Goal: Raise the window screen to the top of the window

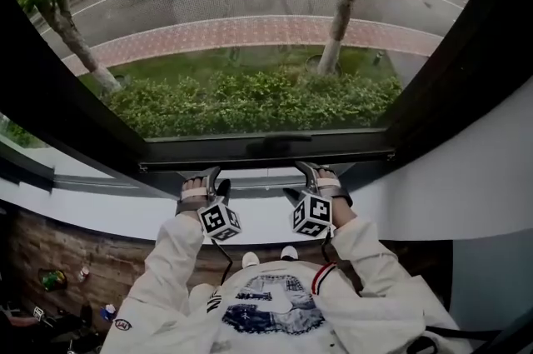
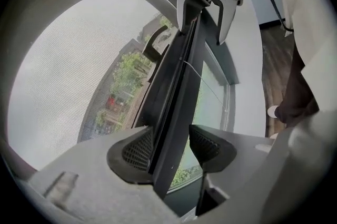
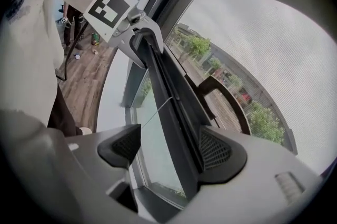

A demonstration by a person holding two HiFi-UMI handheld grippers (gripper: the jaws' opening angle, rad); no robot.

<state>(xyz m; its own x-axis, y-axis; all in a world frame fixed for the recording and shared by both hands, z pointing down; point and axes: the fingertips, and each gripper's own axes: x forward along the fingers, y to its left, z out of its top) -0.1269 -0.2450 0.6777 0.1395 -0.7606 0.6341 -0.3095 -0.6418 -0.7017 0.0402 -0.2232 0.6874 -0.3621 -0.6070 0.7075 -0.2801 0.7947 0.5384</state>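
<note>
The screen's black bottom bar [image 1: 266, 163] lies low in the window, just above the white sill [image 1: 108, 215]. Its mesh [image 1: 250, 11] covers the glass above. A curved handle [image 2: 152, 44] sits on the bar midway. My left gripper [image 1: 208, 181] straddles the bar [image 2: 176, 96] left of the handle; one pad [image 2: 138, 152] lies against it, the other stands clear, so the gripper is open. My right gripper [image 1: 310, 176] straddles the bar [image 3: 171, 96] on the right, also open, with one pad [image 3: 216, 152] against the bar and a wide gap at the other. Each gripper shows in the other's view: the right gripper [image 2: 208, 12], the left gripper [image 3: 142, 38].
A thick dark window frame [image 1: 454, 52] borders the opening on both sides. A thin cord [image 3: 158, 109] runs off the bar. Below the sill lies wooden floor [image 1: 58, 252] with small items at the left. Outside are a hedge [image 1: 250, 102], trees and a road.
</note>
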